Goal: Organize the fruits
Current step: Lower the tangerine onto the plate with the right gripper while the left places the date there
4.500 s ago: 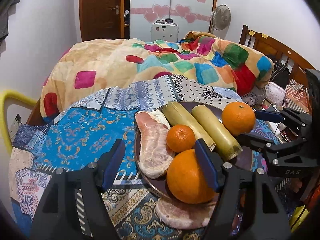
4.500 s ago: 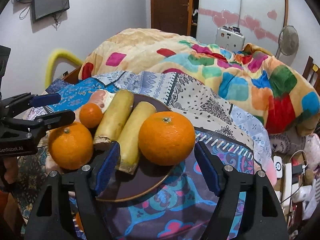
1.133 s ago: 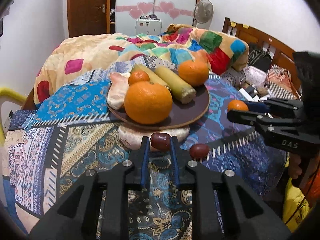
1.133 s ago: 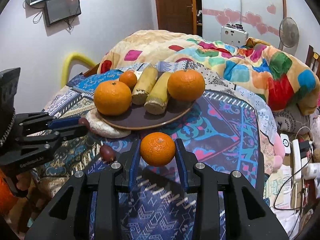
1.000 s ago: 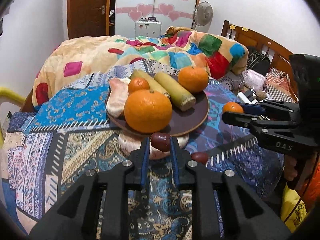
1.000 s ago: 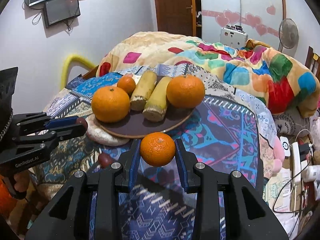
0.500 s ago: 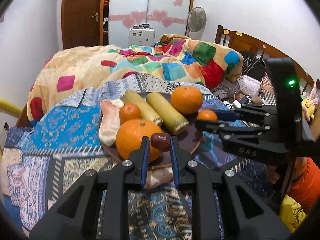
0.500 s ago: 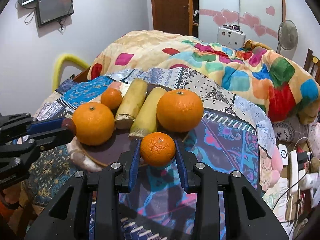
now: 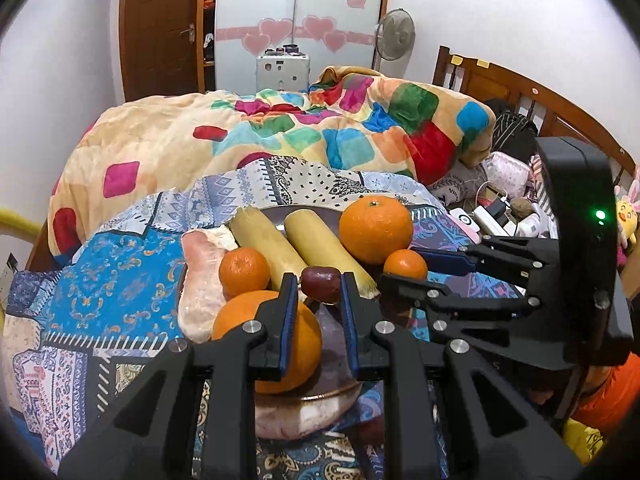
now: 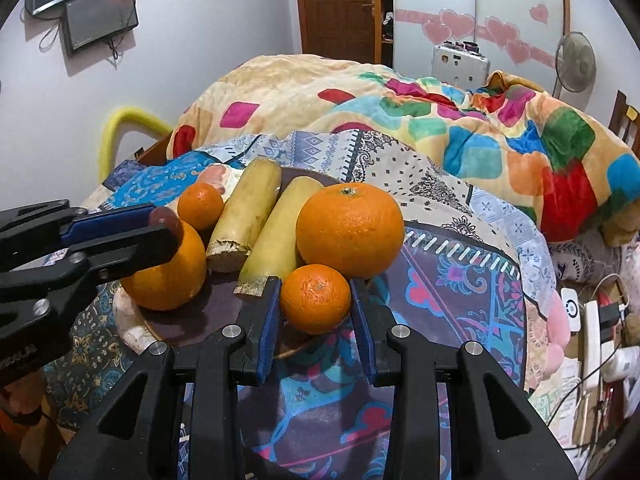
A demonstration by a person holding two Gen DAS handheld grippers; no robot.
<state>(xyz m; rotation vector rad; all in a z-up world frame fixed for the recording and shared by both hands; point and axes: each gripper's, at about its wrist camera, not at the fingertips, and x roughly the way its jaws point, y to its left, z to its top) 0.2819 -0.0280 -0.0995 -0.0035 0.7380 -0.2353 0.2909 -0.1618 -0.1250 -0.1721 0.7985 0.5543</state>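
Observation:
A dark round plate (image 9: 320,394) (image 10: 188,322) on the patterned bedspread holds two large oranges (image 9: 376,229) (image 10: 350,230), a small tangerine (image 9: 244,271), two yellow cane pieces (image 9: 320,245) (image 10: 244,216) and a pale pomelo segment (image 9: 200,284). My left gripper (image 9: 319,282) is shut on a dark red date (image 9: 320,279) and holds it above the plate, over the near large orange (image 9: 264,344). My right gripper (image 10: 315,300) is shut on a small tangerine (image 10: 315,298) at the plate's right edge, beside the far large orange.
A colourful quilt (image 9: 280,136) is heaped behind the plate. Another pale pomelo piece (image 9: 300,416) lies under the plate's near rim. Chargers and cables (image 10: 600,320) clutter the right side. A wooden headboard (image 9: 520,92) stands at the right, a yellow rail (image 10: 120,128) at the left.
Both grippers picked fruit up off the bedspread and carried it forward to the plate. In the last second the date and the tangerine have come over the plate.

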